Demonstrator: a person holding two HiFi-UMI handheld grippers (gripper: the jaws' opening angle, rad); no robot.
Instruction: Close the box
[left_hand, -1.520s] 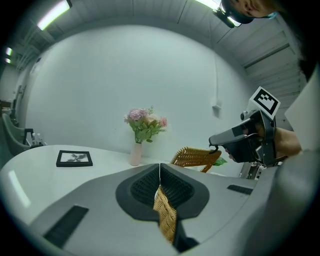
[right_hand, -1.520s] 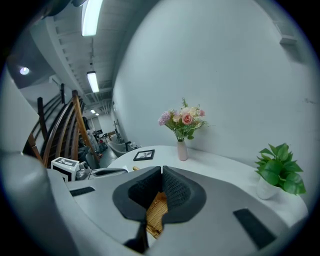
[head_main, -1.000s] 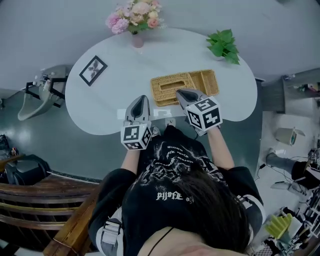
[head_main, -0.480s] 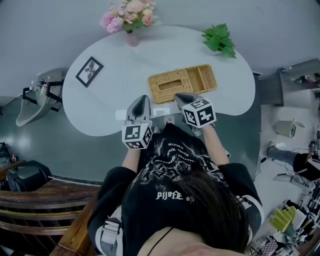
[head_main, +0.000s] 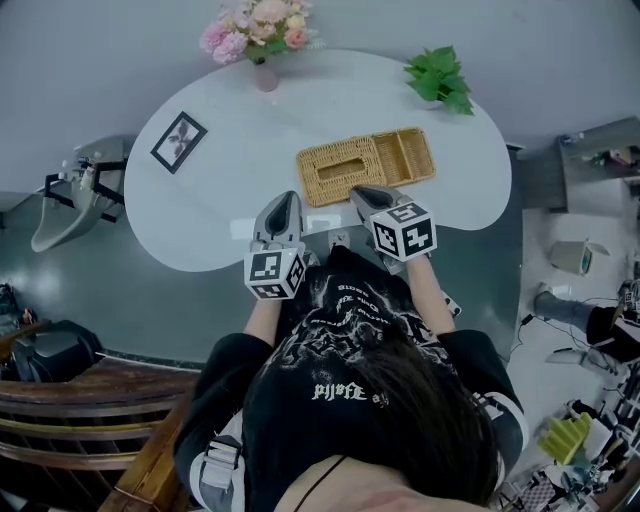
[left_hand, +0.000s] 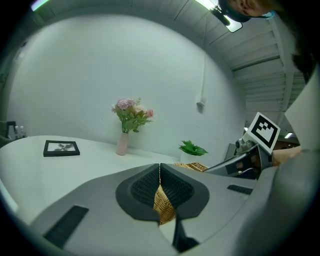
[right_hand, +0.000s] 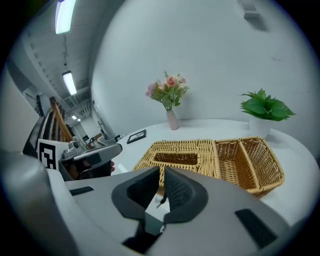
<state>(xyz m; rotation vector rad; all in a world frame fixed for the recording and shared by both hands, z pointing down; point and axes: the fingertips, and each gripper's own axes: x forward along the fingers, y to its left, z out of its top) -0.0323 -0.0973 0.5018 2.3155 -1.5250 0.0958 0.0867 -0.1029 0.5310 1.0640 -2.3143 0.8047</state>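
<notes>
Wicker box (head_main: 365, 165) sits on the white table (head_main: 220, 190), at twelve to one o'clock from the person and just past both grippers. Its slotted lid (right_hand: 180, 157) lies flat over the left section. The section at its three o'clock side (right_hand: 250, 160) is an open, divided tray.

Handling, as a judgement:
- Woven cane, so light and fairly stiff, with some flex at the edges.
- The rough weave should give the pads good bite and is unlikely to slip.
- It could crush or snag if squeezed hard.
- Best hold is the lid's rim or the edge of the slot, not the flat weave.
- The box is light enough to skate on the smooth top if pushed sideways, so press straight down.

Grippers:
- Right gripper (right_hand: 162, 172) hovers over the lid's near edge. Its jaws have just been easing apart to a narrow slit with nothing between them.
- Left gripper (left_hand: 160, 167) has its tips pressed together. The cane showing in the gap beneath looks like the box's near corner beyond, not something pinched.

Table is glossy, white, rounded and uncluttered. On it:
- flowers in a vase (head_main: 262, 30) at eleven o'clock on the far edge
- potted plant (head_main: 440, 78) at one o'clock
- small picture frame (head_main: 180, 142) at ten o'clock

Room has plain pale walls and a grey floor — a wooden chair (head_main: 80, 400) stands behind at eight o'clock.
</notes>
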